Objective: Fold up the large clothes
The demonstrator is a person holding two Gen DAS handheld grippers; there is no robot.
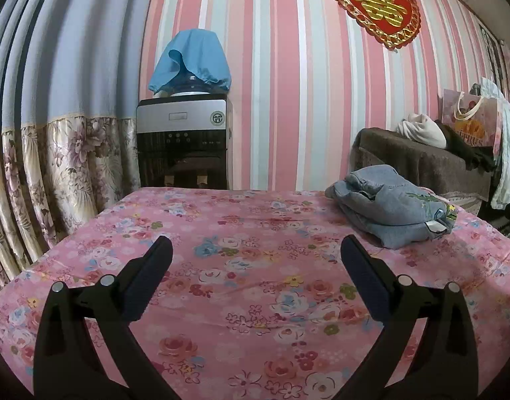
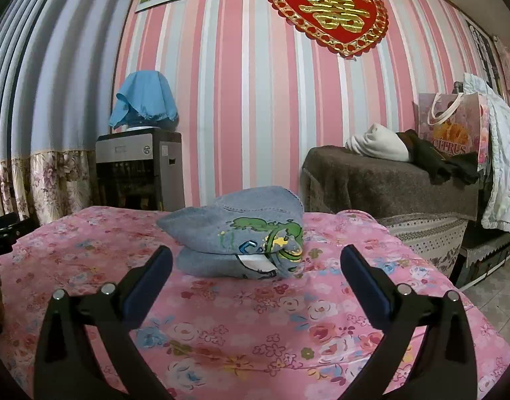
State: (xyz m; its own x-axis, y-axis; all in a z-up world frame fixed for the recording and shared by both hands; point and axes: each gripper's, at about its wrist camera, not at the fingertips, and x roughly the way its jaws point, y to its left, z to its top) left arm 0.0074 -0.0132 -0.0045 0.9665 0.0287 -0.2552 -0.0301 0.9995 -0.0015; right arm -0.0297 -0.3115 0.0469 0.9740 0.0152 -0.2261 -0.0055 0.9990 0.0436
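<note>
Both tongs were released, holding nothing: left gripper [image 1: 256, 250] and right gripper [image 2: 256, 260] hovered over the floral table [image 1: 241, 293]. Denim garment [image 2: 236, 233] lay bundled at the table's far side, right-hand corner, apparently folded already. Next prob. fetching another piece or finishing.

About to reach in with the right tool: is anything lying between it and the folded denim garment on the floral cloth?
Nothing visible. The right tool is open and faces the denim garment directly, with only bare floral tablecloth between them. The left tool, also open, sits off to the garment's left and does not cross that path.
</note>
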